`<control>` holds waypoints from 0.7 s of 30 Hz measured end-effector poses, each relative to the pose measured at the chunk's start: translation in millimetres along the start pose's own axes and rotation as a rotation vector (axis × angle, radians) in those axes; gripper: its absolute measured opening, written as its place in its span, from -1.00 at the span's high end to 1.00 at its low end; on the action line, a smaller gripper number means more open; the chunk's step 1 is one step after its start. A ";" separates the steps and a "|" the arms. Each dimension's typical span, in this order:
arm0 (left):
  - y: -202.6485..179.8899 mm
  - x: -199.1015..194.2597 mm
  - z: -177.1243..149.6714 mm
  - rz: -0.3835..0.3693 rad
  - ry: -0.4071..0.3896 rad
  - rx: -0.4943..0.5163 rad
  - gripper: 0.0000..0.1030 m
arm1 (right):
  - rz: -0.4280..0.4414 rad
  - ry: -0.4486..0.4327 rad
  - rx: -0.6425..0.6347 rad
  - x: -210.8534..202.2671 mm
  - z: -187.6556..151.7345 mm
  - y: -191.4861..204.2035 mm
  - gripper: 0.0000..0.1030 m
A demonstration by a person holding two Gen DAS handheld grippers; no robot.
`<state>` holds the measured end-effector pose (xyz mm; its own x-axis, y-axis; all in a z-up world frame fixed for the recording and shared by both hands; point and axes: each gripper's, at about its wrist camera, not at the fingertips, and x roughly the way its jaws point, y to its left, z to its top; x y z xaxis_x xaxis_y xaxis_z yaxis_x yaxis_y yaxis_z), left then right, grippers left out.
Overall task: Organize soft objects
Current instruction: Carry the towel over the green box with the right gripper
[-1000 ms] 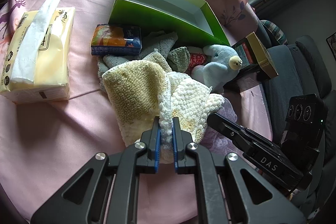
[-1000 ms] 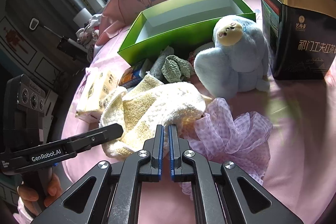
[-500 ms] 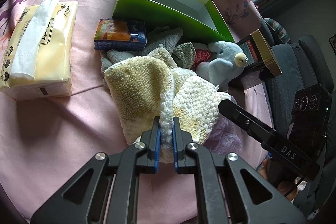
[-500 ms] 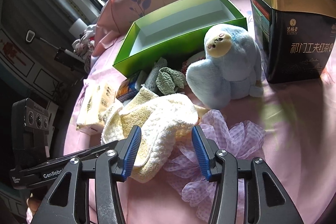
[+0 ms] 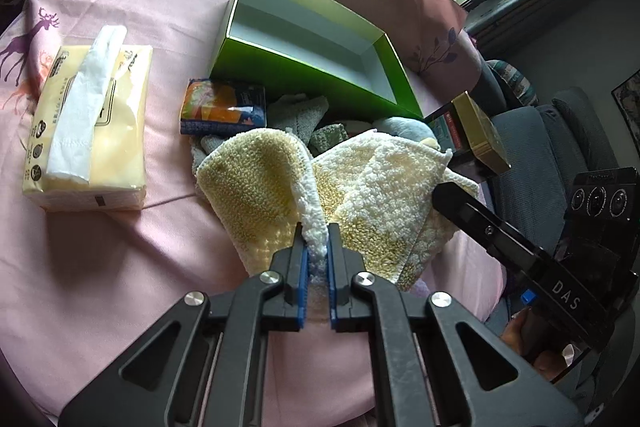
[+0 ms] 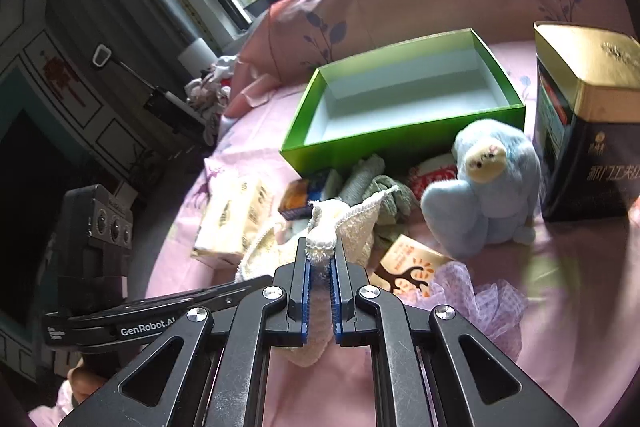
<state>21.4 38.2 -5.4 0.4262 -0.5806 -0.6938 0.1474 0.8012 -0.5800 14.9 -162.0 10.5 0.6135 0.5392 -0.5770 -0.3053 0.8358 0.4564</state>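
A yellow-and-white knitted cloth [image 5: 260, 187] hangs spread above the pink bedspread, held by two corners. My left gripper [image 5: 316, 247] is shut on its white edge. My right gripper [image 6: 320, 251] has jaws closing onto another corner of the cloth [image 6: 352, 223], with the pads pressing it. Beyond it stands an open green box [image 5: 280, 75] with nothing inside. Grey-green cloths [image 6: 384, 187], a blue plush toy [image 6: 488, 187] and a purple mesh puff [image 6: 480, 291] lie in front of the box [image 6: 400, 143]. In the left wrist view the cloth mostly hides the plush.
A yellow tissue pack [image 5: 88, 123] lies at the left, with a small blue-orange tissue packet [image 5: 222, 107] beside the box. A black-and-gold tin [image 6: 588, 131] stands at the right. An orange packet [image 6: 412, 267] lies under the cloth's edge. Pillows line the far side.
The right gripper opened, then shut on a cloth corner and rose. Both grippers lifted, so the cloth now hangs spread between them and uncovers the orange packet.
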 end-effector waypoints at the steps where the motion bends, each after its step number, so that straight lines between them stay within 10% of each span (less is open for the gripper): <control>1: -5.7 -6.3 3.7 -0.005 -0.015 0.012 0.89 | 0.011 -0.018 -0.016 -6.2 7.1 5.4 0.82; 21: -101.7 -20.0 188.8 0.080 -0.217 0.249 0.88 | -0.084 -0.294 -0.231 -30.8 184.9 45.1 0.82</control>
<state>166.4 -4.3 148.0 0.6209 -0.4918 -0.6104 0.3081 0.8691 -0.3869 116.8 -160.1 174.1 0.8157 0.4430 -0.3721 -0.3805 0.8953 0.2319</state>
